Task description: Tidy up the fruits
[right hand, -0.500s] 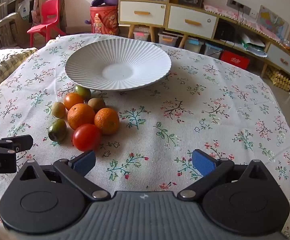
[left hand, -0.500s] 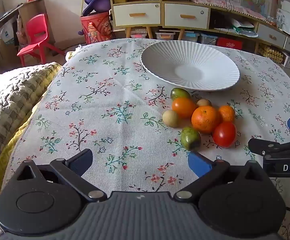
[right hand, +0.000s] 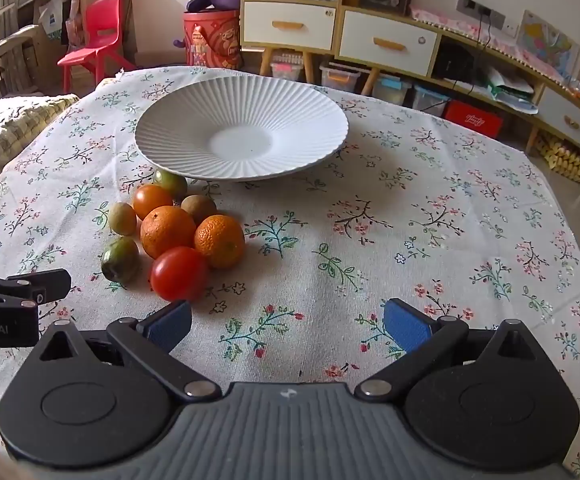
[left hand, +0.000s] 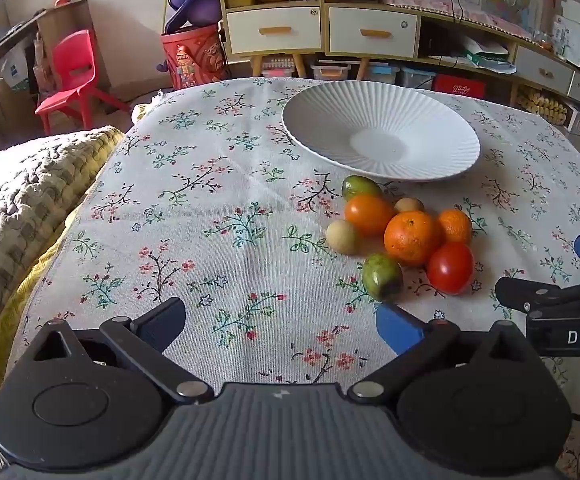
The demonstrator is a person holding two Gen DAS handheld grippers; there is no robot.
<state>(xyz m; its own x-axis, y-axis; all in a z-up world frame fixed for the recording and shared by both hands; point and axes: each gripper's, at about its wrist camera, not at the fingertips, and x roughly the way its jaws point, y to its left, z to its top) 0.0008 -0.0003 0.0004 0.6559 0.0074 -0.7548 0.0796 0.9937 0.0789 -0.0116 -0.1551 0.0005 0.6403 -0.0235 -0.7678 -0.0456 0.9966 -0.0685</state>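
A white ribbed plate (left hand: pixel 418 120) (right hand: pixel 290 100) stands empty on the floral tablecloth. In front of it lies a cluster of fruit: a large orange (left hand: pixel 410 237) (right hand: pixel 167 231), a smaller orange (left hand: pixel 454 226) (right hand: pixel 219 241), a red tomato (left hand: pixel 450 267) (right hand: pixel 178 273), an orange tomato (left hand: pixel 368 214) (right hand: pixel 151 200), green fruits (left hand: pixel 382 275) (right hand: pixel 119 260) and small brown ones. My left gripper (left hand: pixel 279 322) is open and empty, left of the cluster. My right gripper (right hand: pixel 287 326) is open and empty, its left pad close to the red tomato.
The floral tablecloth (left hand: pixel 209 208) (right hand: pixel 430 220) covers the table. A knitted blanket (left hand: pixel 17 200) lies off its left edge. Behind stand a red chair (left hand: pixel 71 76), a red bucket (left hand: pixel 193 60) and a drawer cabinet (right hand: pixel 342 36).
The right gripper has moved a little forward towards the fruit cluster; the fruit appears larger and closer. The left gripper has barely moved.
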